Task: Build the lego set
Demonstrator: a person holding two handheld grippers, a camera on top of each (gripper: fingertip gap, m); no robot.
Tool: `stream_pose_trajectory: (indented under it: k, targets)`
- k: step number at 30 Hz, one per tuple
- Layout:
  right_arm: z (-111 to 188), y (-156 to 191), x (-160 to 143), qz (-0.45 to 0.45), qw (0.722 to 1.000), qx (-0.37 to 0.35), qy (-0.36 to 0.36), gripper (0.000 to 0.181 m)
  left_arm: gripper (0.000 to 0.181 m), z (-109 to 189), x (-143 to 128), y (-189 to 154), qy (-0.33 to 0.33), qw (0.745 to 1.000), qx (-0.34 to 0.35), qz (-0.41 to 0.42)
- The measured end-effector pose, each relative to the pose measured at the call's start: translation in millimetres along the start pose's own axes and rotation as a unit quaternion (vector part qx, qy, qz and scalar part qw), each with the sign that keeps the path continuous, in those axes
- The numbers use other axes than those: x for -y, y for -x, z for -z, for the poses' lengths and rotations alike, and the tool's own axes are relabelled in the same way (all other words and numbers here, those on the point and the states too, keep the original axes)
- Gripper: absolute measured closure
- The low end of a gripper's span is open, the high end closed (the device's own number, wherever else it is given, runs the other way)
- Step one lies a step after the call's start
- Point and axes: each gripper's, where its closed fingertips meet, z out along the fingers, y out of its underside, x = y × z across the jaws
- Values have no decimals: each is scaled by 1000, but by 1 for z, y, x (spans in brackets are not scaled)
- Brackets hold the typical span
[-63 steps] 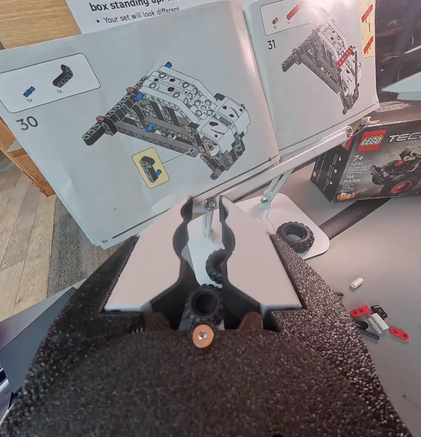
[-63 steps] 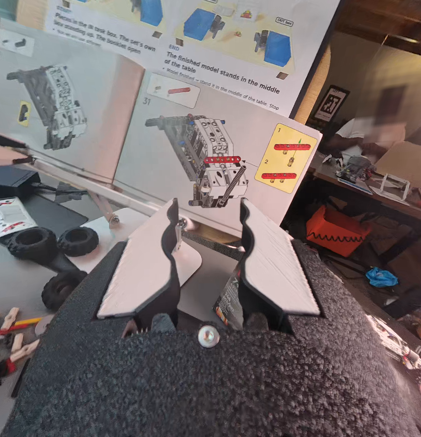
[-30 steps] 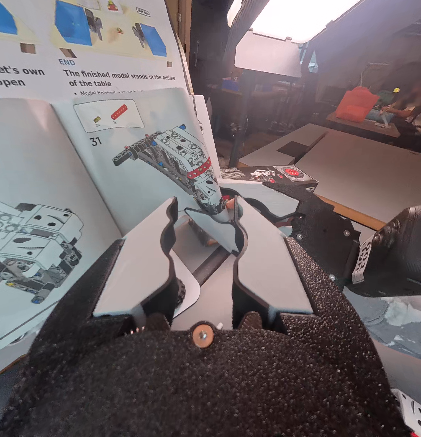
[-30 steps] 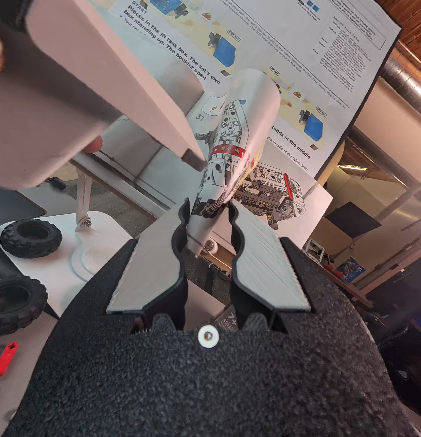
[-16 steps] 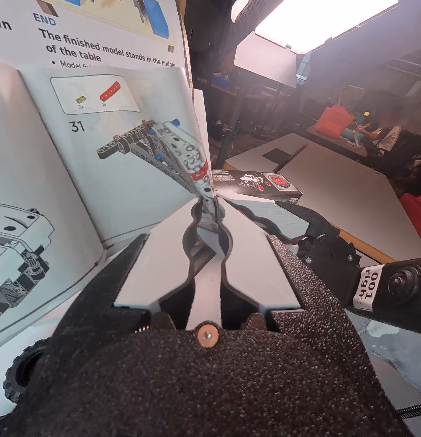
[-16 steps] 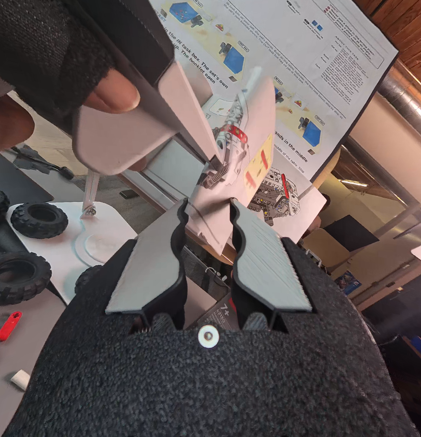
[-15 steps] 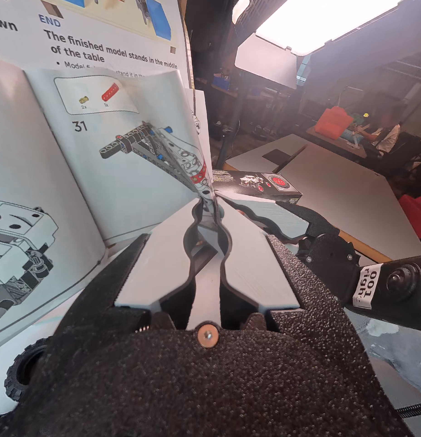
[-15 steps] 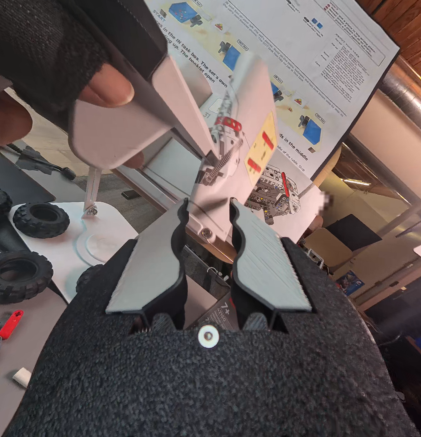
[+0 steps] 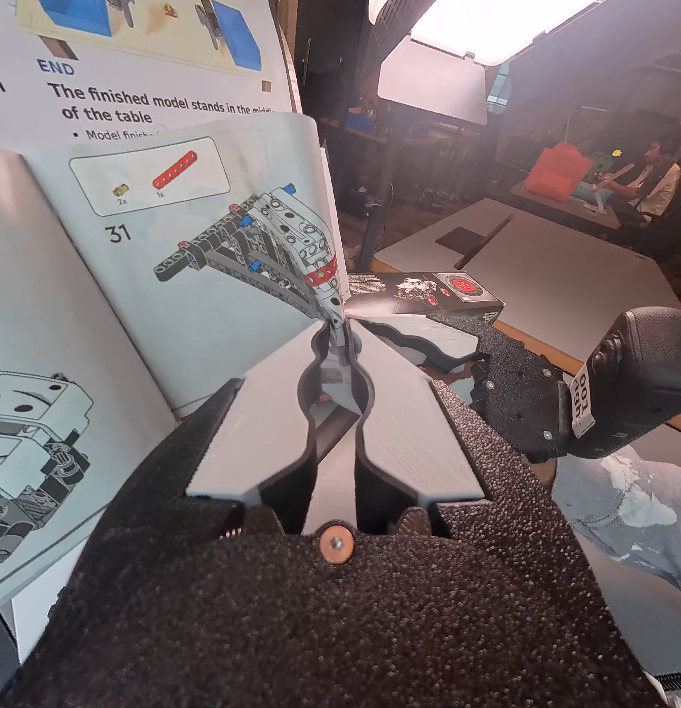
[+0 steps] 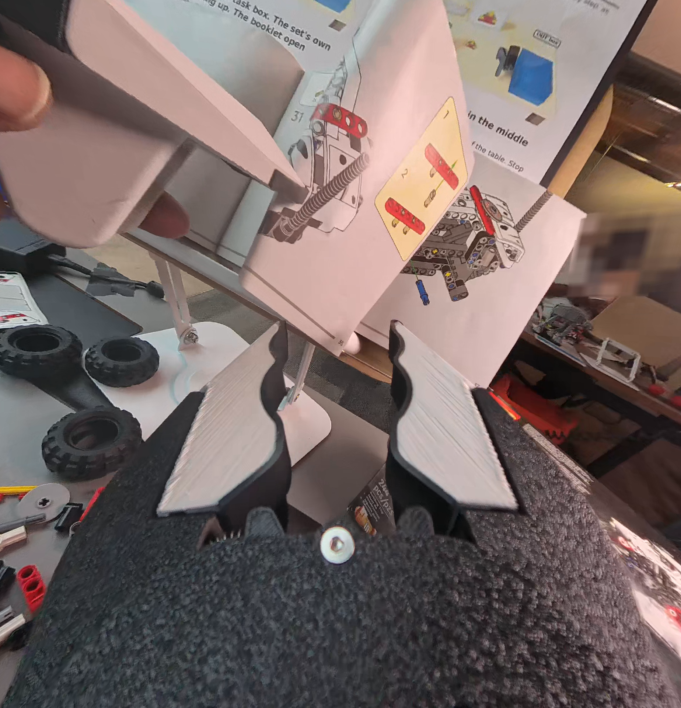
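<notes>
page-turning step in hand: my left gripper [image 9: 337,333] is clenched on the instruction booklet page [image 9: 216,268] apparently at its edge, my right gripper [image 10: 335,337] released below it; next, fold it leftward without tearing.

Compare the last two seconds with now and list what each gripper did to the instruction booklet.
The left gripper swung from the tyres to the booklet page, closed on its edge, and is peeling it leftward, uncovering the next page. The right gripper, which had its fingers around the page's lower corner, has let go and now sits open below it. The tyres, loose parts and booklet stand stayed put.
</notes>
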Motion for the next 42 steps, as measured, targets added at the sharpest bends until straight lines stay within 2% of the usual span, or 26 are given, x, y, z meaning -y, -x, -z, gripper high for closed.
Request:
stream_pose_trajectory:
  k: [4,8,11,15,17,20,22,25,27,30,32,35,38,39,42]
  targets:
    - [-1,-1,-7,-39,999,33,-1,130,174,6,1,2,-7,1000,-3,5]
    - [-3,-13,-11,-54,998,30,4,158,175,28,2,8,-32,999,-22,34]
    - [-9,-1,6,-16,998,55,-5,173,175,53,-2,22,-58,995,-33,68]
    - [-28,33,37,33,994,105,-4,177,172,86,-19,62,-74,988,-3,133]
    - [-39,54,52,57,990,129,-5,172,169,106,-24,81,-85,982,31,164]
    - [-61,73,61,81,989,122,24,154,160,142,-16,102,-130,970,94,181]
    - [-73,82,62,95,988,109,51,137,157,167,-4,105,-163,965,136,155]
    - [-83,96,66,123,986,95,60,124,158,193,13,93,-193,960,192,67]
    - [-84,109,69,138,984,101,50,118,161,193,18,79,-190,961,198,18]
    - [-86,121,68,154,980,115,49,118,158,168,7,69,-136,975,173,-4]
    - [-86,123,69,152,979,127,47,118,154,145,-10,80,-91,982,162,21]
    - [-80,120,73,125,980,151,42,121,154,124,-32,119,-53,979,186,61]
    - [-75,90,89,70,992,105,24,130,155,119,-37,148,-52,973,207,87]
    - [-76,77,92,55,995,78,24,127,157,118,-37,151,-58,972,205,98]
    - [-87,54,86,52,997,23,54,103,157,118,-34,150,-76,970,201,111]
